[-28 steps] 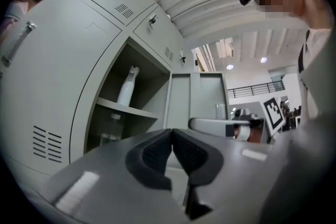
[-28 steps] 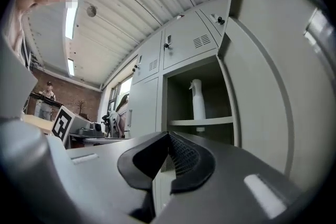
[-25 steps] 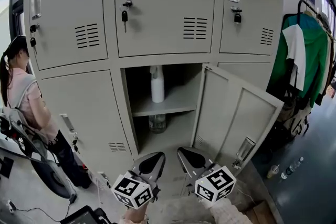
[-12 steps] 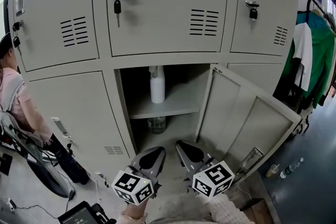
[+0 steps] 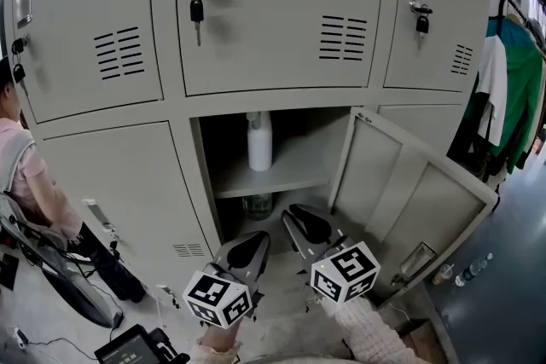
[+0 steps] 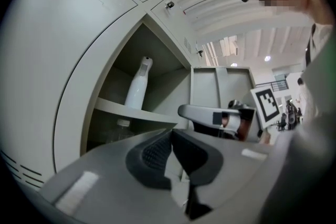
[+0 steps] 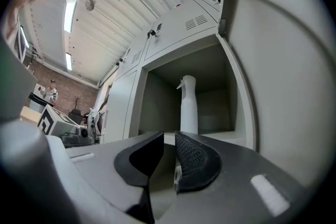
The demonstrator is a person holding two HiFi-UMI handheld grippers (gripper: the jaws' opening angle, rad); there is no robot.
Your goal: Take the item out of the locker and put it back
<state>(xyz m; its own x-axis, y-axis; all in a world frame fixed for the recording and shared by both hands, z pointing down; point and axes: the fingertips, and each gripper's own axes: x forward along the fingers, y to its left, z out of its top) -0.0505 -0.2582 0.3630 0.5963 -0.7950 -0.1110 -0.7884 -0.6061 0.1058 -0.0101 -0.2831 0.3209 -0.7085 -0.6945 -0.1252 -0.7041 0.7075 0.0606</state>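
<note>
A white spray bottle [image 5: 259, 142] stands upright on the shelf [image 5: 286, 175] of the open lower locker; it also shows in the left gripper view [image 6: 137, 86] and the right gripper view [image 7: 188, 105]. A clear bottle [image 5: 258, 205] stands under the shelf. My left gripper [image 5: 255, 240] is in front of the compartment, low and apart from the bottle, its jaws shut and empty [image 6: 170, 132]. My right gripper [image 5: 293, 214] is a little nearer the opening. Its jaws have just been opening and stand slightly apart with nothing between them [image 7: 168, 136].
The locker door [image 5: 409, 192] swings out to the right, close beside my right gripper. Keys [image 5: 197, 11] hang from the upper locker doors. A person [image 5: 26, 175] stands at the left. Clothes [image 5: 512, 98] hang at the right, and small bottles [image 5: 473, 268] stand on the floor.
Both grippers have moved forward toward the open compartment, the right one farther and a little higher. The locker fills more of the head view.
</note>
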